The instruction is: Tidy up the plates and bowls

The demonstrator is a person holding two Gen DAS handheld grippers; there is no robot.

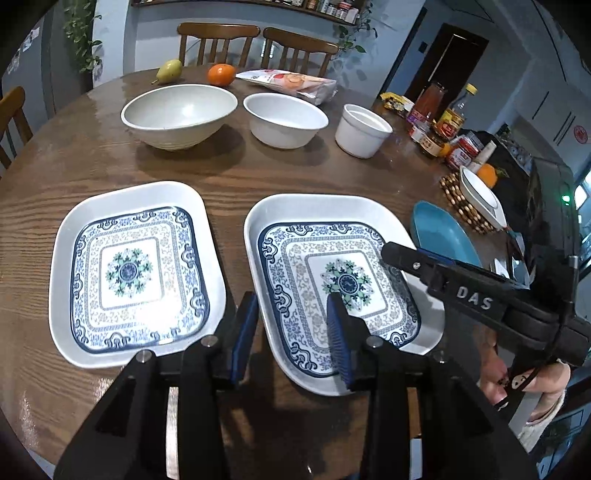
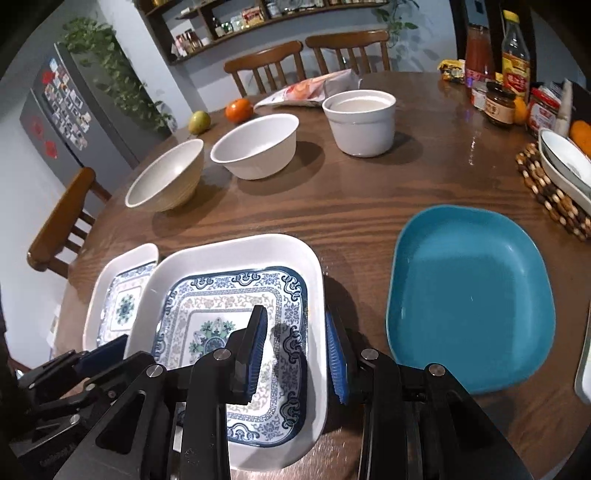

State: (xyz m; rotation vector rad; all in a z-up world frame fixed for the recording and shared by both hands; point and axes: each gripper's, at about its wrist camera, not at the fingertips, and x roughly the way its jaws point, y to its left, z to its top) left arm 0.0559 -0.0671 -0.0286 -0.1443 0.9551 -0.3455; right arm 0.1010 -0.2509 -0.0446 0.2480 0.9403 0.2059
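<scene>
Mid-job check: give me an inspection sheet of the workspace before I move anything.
Surface: wooden table, glossy, round.
Job's things: left patterned plate flat; right patterned plate gripped at both side rims; teal plate empty; three white bowls upright, apart.
Clutter: pear, orange, snack bag, jars and bottles, white dish on beaded trivet.
Grippers: left gripper and right gripper each straddle a rim of the right patterned plate, apparently closed on it.
Cables: thin black cable on right gripper.
Surroundings: chairs, fridge, wall shelf.
</scene>
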